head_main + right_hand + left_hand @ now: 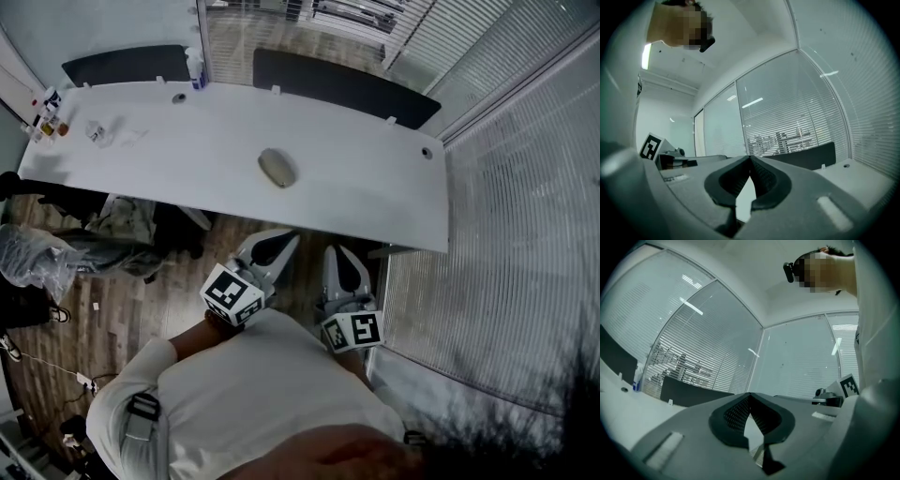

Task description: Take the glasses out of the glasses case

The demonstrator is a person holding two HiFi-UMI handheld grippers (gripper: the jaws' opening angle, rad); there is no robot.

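Observation:
A beige oval glasses case (277,168) lies closed in the middle of the white table (375,187). No glasses show. Both grippers hang side by side in front of the table's near edge, over the floor and well short of the case. My left gripper (278,238) is shut with nothing in it, and so is my right gripper (337,249). In the left gripper view the jaws (749,395) meet at the tip, pointing level across the table. In the right gripper view the jaws (750,158) are likewise closed and empty. The case is hidden in both gripper views.
Small bottles (47,117) and a crumpled wrapper (97,131) sit at the table's far left, a blue-capped bottle (195,67) at the back. Dark panels (342,89) line the far edge. A glass wall with blinds (525,234) stands right. A chair with clothes (122,225) sits under the table.

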